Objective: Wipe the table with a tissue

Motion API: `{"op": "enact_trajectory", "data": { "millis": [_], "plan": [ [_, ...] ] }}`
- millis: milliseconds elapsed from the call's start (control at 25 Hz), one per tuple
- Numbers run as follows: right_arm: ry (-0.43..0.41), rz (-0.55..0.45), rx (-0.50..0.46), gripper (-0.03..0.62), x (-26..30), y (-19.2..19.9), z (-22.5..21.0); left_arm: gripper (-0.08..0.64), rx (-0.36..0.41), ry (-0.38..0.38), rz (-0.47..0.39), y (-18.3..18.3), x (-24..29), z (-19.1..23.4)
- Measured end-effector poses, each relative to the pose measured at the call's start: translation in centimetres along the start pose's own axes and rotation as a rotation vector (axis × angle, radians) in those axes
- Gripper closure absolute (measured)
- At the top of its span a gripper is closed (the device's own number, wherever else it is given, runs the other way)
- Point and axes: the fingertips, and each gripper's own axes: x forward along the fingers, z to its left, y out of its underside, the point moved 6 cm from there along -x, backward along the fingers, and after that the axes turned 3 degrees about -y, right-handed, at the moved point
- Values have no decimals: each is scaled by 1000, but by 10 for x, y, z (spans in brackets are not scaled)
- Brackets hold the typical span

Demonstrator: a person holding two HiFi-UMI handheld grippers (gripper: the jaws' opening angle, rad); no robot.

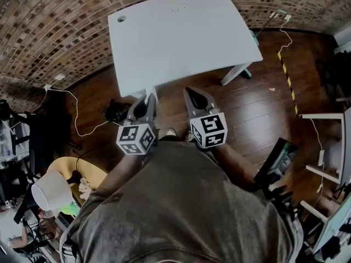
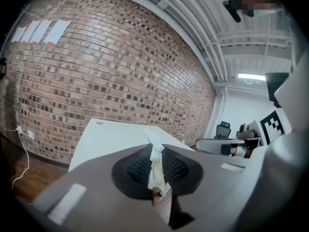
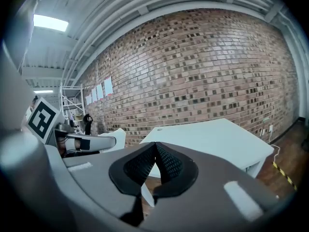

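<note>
Person facing a white table, a tissue pinched in the left gripper, wiping not yet begun.

Head view: the left gripper point(image 1: 148, 98) and right gripper point(image 1: 193, 95) are held side by side over a wooden floor, both pointing at the table point(image 1: 181, 37). The left one's tips sit just at the table's near edge, towards its left corner, so it looks the nearer. Left gripper view: the jaws are clamped tight on the tissue point(image 2: 155, 166), a thin white strip standing upright along the seam between them, with the tabletop ahead and below. Right gripper view: the jaws are pressed together with nothing between them, and the table lies ahead. No writing is readable; the gripper cubes carry only black-and-white square markers.
</note>
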Motion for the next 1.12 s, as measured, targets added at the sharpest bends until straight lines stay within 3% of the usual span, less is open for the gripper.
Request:
{"op": "enact_trajectory", "data": {
  "millis": [360, 1120],
  "plan": [
    [62, 16, 10, 578, -2, -5, -12, 532, -27, 49, 15, -8, 19, -6],
    [87, 31, 62, 578, -11, 8, -66, 532, -19, 51, 54, 3, 58, -41]
  ]
}}
